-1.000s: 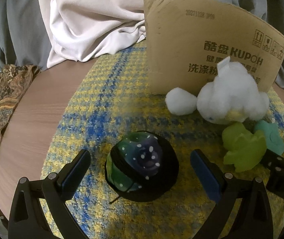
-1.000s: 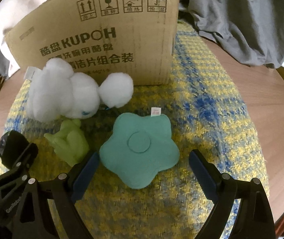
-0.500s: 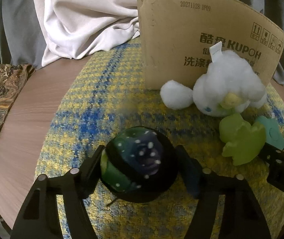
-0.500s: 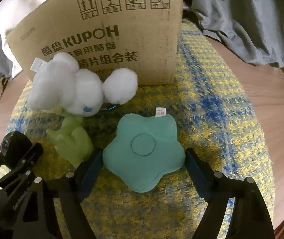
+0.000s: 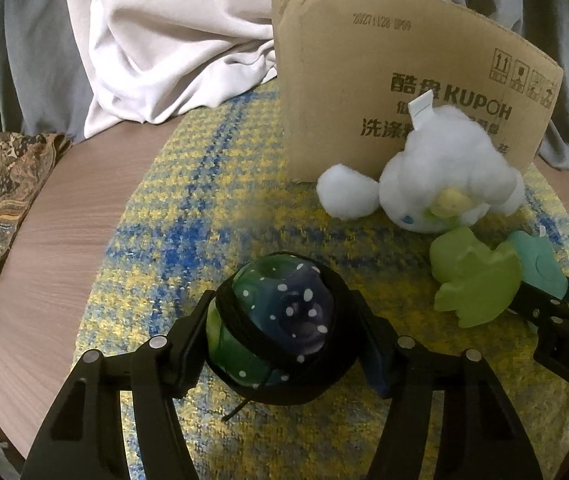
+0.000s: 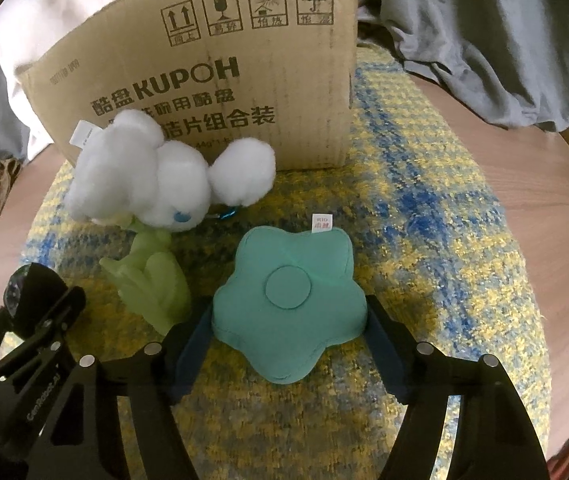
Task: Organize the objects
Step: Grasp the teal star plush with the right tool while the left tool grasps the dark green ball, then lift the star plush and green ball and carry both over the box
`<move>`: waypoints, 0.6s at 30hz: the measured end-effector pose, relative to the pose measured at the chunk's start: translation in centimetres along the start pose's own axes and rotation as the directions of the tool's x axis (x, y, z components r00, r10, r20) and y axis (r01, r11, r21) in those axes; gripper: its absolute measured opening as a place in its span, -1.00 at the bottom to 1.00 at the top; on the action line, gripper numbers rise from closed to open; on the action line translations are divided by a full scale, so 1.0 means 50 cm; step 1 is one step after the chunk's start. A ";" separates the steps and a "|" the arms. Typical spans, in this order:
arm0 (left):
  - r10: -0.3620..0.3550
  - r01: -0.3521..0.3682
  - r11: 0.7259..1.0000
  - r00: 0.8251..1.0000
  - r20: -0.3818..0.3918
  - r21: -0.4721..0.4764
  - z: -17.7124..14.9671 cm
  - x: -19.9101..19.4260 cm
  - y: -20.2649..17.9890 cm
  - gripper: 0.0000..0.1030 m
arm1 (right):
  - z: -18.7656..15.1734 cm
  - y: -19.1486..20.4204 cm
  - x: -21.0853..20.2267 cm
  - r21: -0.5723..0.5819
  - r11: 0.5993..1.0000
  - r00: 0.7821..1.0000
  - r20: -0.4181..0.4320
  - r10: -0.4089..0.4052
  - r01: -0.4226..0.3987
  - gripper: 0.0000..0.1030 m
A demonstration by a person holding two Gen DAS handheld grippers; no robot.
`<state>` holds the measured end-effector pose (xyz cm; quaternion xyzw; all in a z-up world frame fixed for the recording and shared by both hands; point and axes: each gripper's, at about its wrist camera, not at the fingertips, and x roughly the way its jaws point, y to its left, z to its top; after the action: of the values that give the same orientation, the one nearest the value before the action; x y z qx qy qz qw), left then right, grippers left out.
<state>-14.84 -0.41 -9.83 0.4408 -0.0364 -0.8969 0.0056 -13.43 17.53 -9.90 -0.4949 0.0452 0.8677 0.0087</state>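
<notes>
The left gripper [image 5: 284, 332] is closed on a round dark ball [image 5: 280, 332] with green patches and white dots, sitting on the yellow-blue mat [image 5: 188, 184]. The right gripper [image 6: 288, 332] presses both sides of a teal star cushion [image 6: 288, 284] with a small tag. Only the right view shows the cushion whole; the left view shows just its edge behind the green toy [image 5: 472, 280].

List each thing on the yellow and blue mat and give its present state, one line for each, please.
spotted ball: clamped between the left gripper fingers.
teal star cushion: flat on the mat, gripped by the right gripper.
white plush toy: lying against the cardboard box.
green toy: free.
cardboard box: upright.
</notes>
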 end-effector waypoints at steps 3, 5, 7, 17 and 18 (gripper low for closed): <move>-0.004 0.004 1.000 1.000 0.008 -0.001 0.002 -0.009 0.000 0.22 | 0.001 -0.003 -0.010 0.004 1.000 1.000 0.010 0.000 0.000 0.40; -0.005 0.005 1.000 1.000 0.015 -0.001 0.003 -0.016 -0.001 0.22 | 0.003 -0.006 -0.018 0.008 1.000 1.000 0.018 -0.001 0.000 0.40; -0.008 0.008 1.000 1.000 0.021 0.000 0.006 -0.023 -0.002 0.22 | 0.005 -0.009 -0.028 0.012 1.000 1.000 0.027 0.000 0.000 0.40; -0.025 0.025 1.000 0.998 0.060 0.010 0.023 -0.065 -0.018 0.22 | 0.018 -0.029 -0.078 0.025 1.000 0.998 0.070 -0.002 0.000 0.40; -0.027 0.026 1.000 0.998 0.064 0.011 0.026 -0.070 -0.019 0.22 | 0.020 -0.031 -0.082 0.027 1.000 0.997 0.074 -0.002 0.000 0.40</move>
<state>-13.68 0.78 -6.34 0.4122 -0.0351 -0.9104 -0.0095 -12.09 19.28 -5.97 -0.4622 0.0562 0.8848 0.0175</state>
